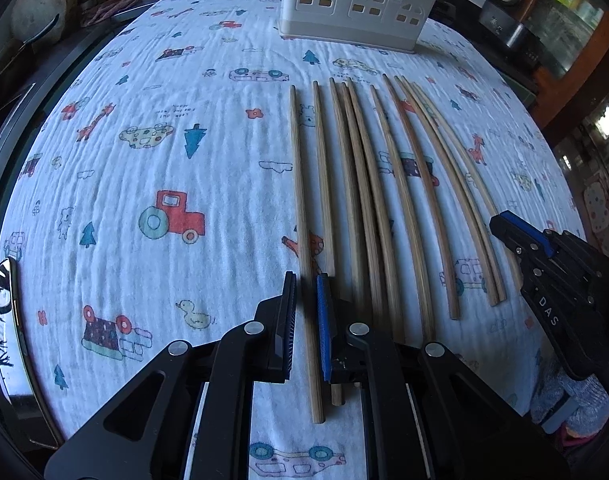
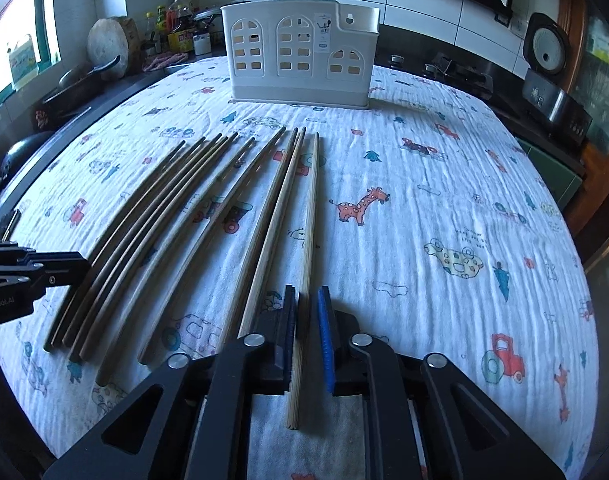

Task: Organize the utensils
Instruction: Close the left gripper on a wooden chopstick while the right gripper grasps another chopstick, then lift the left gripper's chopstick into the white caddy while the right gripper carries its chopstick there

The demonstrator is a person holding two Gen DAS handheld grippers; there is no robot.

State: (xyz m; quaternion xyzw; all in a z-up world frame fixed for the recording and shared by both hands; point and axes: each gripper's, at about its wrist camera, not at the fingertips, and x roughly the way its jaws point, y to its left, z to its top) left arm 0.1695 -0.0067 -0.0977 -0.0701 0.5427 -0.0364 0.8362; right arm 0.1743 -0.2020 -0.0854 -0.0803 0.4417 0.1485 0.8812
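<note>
Several wooden chopsticks (image 1: 384,184) lie side by side on the patterned cloth, also in the right wrist view (image 2: 192,216). A white utensil holder (image 1: 356,0) stands at the far edge, also in the right wrist view (image 2: 300,56). My left gripper (image 1: 306,280) is low over the leftmost chopstick (image 1: 300,200), jaws narrowly apart around its near part. My right gripper (image 2: 307,292) straddles the rightmost chopstick (image 2: 310,216) the same way, jaws slightly apart. The right gripper also shows at the right of the left wrist view (image 1: 516,236).
The printed cloth (image 1: 144,160) covers the table. A phone (image 1: 2,328) lies at its left edge. Bottles and a pan (image 2: 84,76) stand on the counter at the back left, and a rice cooker (image 2: 544,44) at the back right.
</note>
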